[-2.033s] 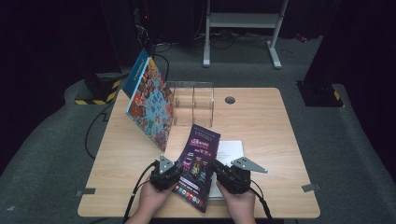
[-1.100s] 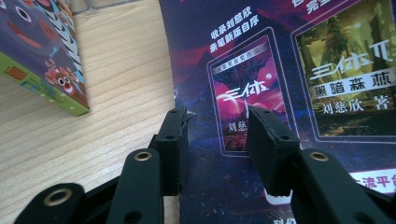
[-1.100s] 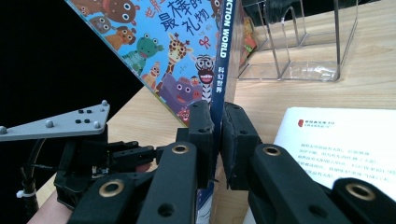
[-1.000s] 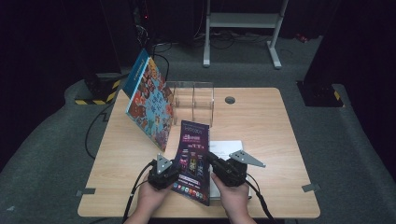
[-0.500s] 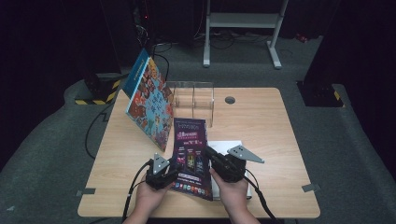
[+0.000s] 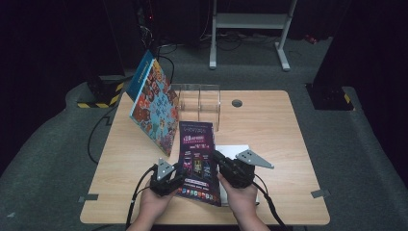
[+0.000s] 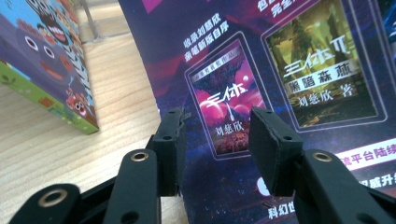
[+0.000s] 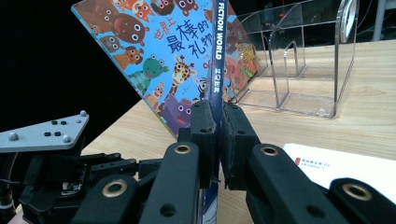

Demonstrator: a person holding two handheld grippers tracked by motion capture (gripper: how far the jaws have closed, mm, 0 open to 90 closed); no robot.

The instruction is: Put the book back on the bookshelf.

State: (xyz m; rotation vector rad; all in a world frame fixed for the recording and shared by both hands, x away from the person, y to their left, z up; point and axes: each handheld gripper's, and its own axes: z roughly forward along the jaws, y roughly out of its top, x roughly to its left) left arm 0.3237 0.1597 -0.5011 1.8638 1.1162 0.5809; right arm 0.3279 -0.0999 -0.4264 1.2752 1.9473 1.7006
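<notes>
1. High view: your jaws differ. Those of your right gripper (image 6: 222, 161) pinch the right edge of the purple magazine (image 6: 196, 161), while those of your left gripper (image 6: 174, 176) stand parted at its left edge. The magazine sits low on the wooden table (image 6: 269, 125), its lower end raised between your hands. A white booklet (image 6: 232, 150) lies flat under its right side. Behind it stands a clear acrylic rack (image 6: 199, 103); I see nothing inside its compartments. A colourful picture book (image 6: 155, 108) leans tilted just left of the rack; whether it touches I cannot tell.

2. Left gripper view: your left gripper (image 7: 217, 140) has its jaws spread moderately wide, with the magazine cover (image 7: 280, 84) behind the gap. The right pad overlaps the cover and the left pad sits at the cover's edge; whether either pad presses it, I cannot tell. The picture book (image 7: 46, 60) stands to the left on the table (image 7: 107, 112).

3. Right gripper view: your right gripper (image 8: 217, 121) is clamped tight on the magazine's spine (image 8: 218, 51), which rises upright between the pads. Beyond it you see the picture book (image 8: 159, 51) slanting, the acrylic rack (image 8: 303, 60) with bare dividers, the white booklet (image 8: 345, 170) lying flat, and your left gripper (image 8: 70, 172) at lower left.
</notes>
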